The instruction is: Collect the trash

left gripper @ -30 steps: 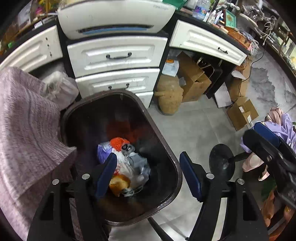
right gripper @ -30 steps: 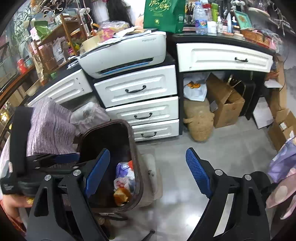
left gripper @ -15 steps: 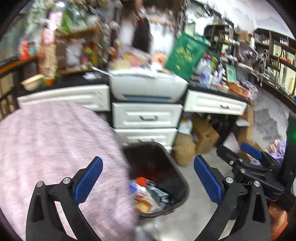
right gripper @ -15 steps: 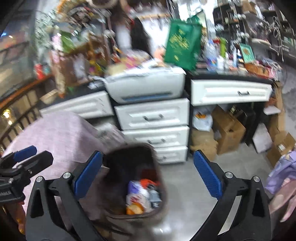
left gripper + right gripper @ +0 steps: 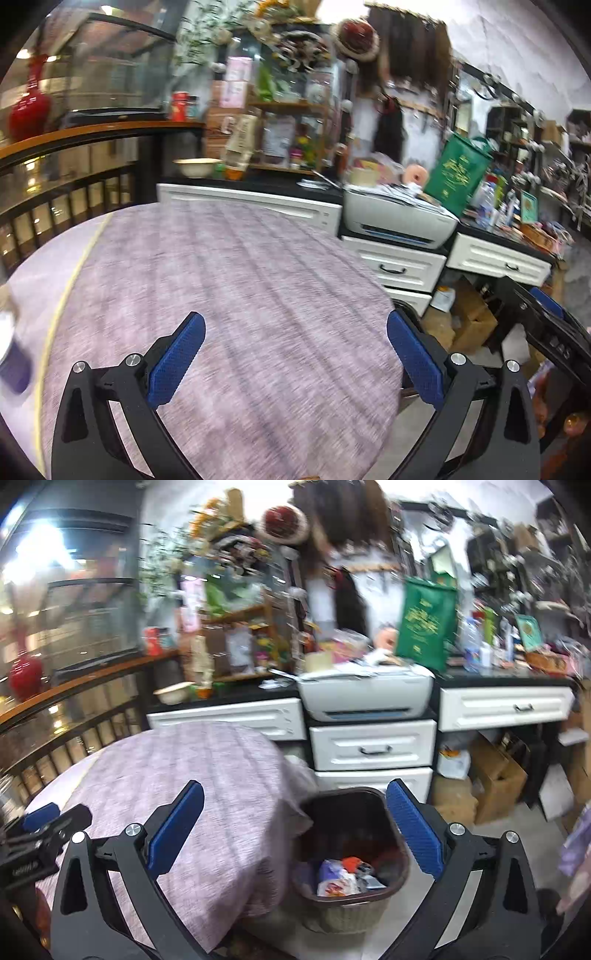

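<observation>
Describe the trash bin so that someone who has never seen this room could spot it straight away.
Find the round table under the mauve tablecloth, then look to the floor at its right, in front of the white drawer stack that carries a printer. The trash bin stands there: a dark brown, rounded-rectangular tub, open on top, with colourful wrappers heaped inside. The cardboard boxes nearby are tan and angular.

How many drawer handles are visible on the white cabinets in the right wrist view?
3. One sits on the middle drawer under the printer, and one on the wide right drawer. A third, on the lower drawer, peeks beside the right claw's fingertip; others may be hidden.
</observation>
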### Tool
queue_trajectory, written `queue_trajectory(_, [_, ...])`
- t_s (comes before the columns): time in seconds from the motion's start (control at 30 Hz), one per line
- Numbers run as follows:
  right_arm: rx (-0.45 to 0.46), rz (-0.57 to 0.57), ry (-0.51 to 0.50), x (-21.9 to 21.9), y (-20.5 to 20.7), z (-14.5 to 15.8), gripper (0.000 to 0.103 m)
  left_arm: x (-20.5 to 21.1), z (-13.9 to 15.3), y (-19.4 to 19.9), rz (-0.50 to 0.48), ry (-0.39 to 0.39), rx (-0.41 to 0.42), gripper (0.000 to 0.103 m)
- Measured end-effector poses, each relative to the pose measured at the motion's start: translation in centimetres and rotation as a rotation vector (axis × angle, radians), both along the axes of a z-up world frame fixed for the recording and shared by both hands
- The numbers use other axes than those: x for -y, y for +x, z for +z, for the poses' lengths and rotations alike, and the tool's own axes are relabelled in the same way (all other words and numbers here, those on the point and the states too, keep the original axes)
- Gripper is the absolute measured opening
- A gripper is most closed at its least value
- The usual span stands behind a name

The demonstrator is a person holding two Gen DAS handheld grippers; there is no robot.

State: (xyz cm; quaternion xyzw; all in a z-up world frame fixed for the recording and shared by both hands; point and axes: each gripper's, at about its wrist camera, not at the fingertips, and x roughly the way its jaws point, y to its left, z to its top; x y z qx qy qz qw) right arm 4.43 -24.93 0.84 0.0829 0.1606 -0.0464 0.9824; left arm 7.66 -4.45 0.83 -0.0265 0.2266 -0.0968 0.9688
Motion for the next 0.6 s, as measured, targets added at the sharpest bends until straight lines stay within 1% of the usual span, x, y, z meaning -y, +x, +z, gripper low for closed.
queue_trajectory(0.13, [0.019,0.040,-0.061,-2.4,-2.0,-0.2,0.097,-1.5,-0.5,-2.5,0.040,-0.009,-0.003,0.097])
queue_trajectory(0.2, [0.041,0.042,-0.092,-3.5,-3.2,-0.4,0.097,-2.0,-0.6,-3.4,0.046,-0.018,-0.008,0.097])
queue_trajectory(0.27, [0.043,0.058,-0.113,-4.2,-4.0,-0.6,0.097,-2.4,-0.7,-4.2,0.053,-0.026,-0.007,0.097])
queue_trajectory(0.4, [0.080,0.063,-0.155,-5.5,-5.8,-0.8,0.097,-2.7,-0.5,-5.5,0.056,-0.047,0.007,0.097])
queue_trajectory(0.53, [0.114,0.060,-0.169,-6.1,-7.5,-1.0,0.097,-2.8,-0.6,-6.9,0.063,-0.043,0.027,0.097])
queue_trajectory(0.6, [0.116,0.061,-0.174,-6.2,-8.0,-1.1,0.097,-2.7,-0.6,-7.4,0.072,-0.038,0.041,0.097])
